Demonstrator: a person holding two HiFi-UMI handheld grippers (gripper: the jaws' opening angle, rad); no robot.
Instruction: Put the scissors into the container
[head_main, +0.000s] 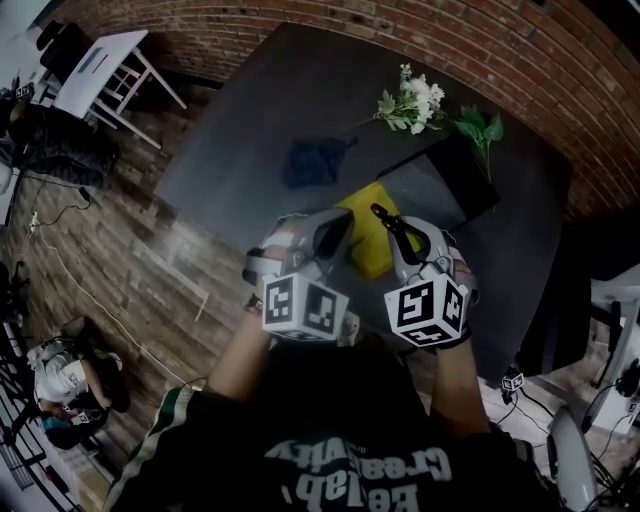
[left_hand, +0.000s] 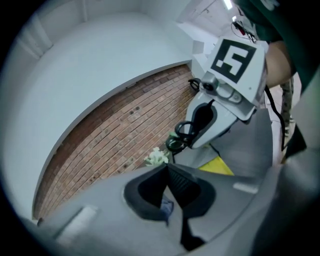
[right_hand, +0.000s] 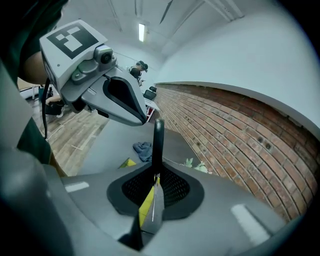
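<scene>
My right gripper (head_main: 402, 238) is shut on the scissors (head_main: 386, 216), held in the air above the yellow container (head_main: 372, 248). In the right gripper view the black handle (right_hand: 158, 140) stands up beyond the jaws and the blades (right_hand: 155, 202) lie pinched between the pads. My left gripper (head_main: 333, 232) hangs beside it on the left, its jaws meeting at the tips with nothing in them (left_hand: 167, 169). The left gripper view shows the right gripper (left_hand: 220, 100) with the scissors' handle loops (left_hand: 181, 134) sticking out of it.
The dark grey table (head_main: 250, 130) also bears a crumpled blue cloth (head_main: 312, 162), white flowers (head_main: 415, 103), green leaves (head_main: 480, 128) and a dark flat tray (head_main: 445, 185). A brick wall runs behind. A white chair (head_main: 100, 70) stands on the wooden floor at far left.
</scene>
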